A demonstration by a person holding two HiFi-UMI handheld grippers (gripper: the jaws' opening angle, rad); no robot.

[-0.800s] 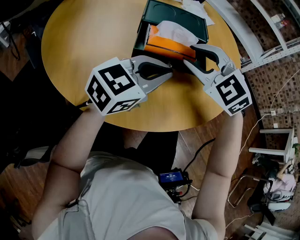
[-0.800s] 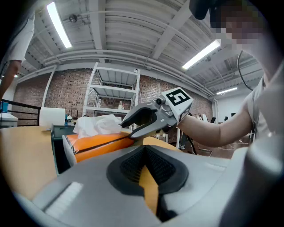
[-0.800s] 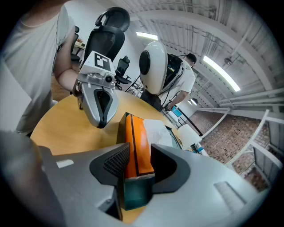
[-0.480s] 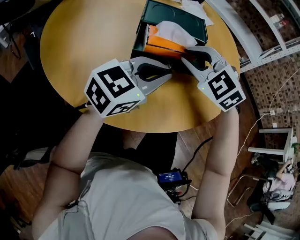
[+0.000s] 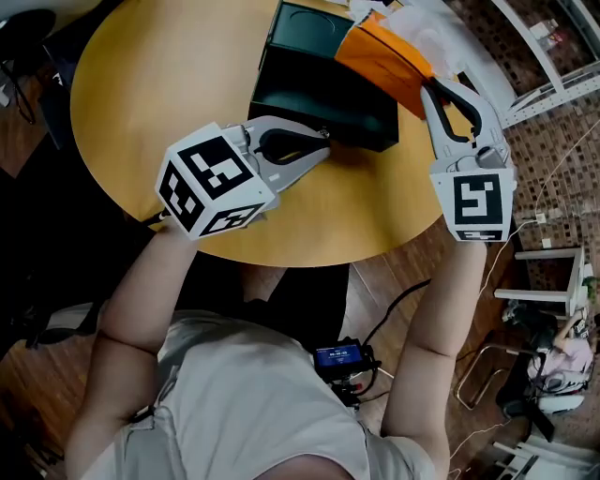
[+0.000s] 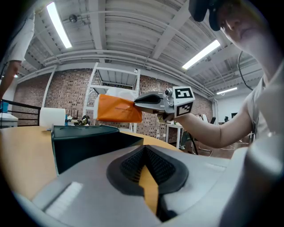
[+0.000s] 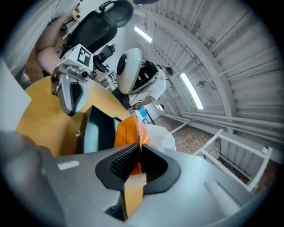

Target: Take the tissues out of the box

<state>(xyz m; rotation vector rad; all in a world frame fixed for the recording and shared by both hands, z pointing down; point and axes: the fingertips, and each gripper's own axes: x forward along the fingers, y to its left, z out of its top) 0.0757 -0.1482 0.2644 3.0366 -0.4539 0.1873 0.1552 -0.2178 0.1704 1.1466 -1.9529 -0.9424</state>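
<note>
A dark green box (image 5: 319,89) lies on the round yellow table (image 5: 159,84) with its lid (image 5: 302,26) flung back. My right gripper (image 5: 427,86) is shut on the corner of an orange tissue pack (image 5: 382,54) and holds it in the air above the box's far right side. White tissue (image 5: 424,28) sticks out of the pack's top. In the right gripper view the orange pack (image 7: 126,131) is pinched between the pads, with the box (image 7: 95,131) below. My left gripper (image 5: 326,150) is shut and empty, its tips at the box's near side.
The table's near edge (image 5: 309,258) curves just under both grippers. White papers (image 5: 361,7) lie at the far rim behind the box. To the right, off the table, stand a white metal frame (image 5: 525,56) and cables on the floor.
The right gripper has closed on the orange pack and lifted it up and to the right, out of the box. The left gripper has stayed at the box's near side.
</note>
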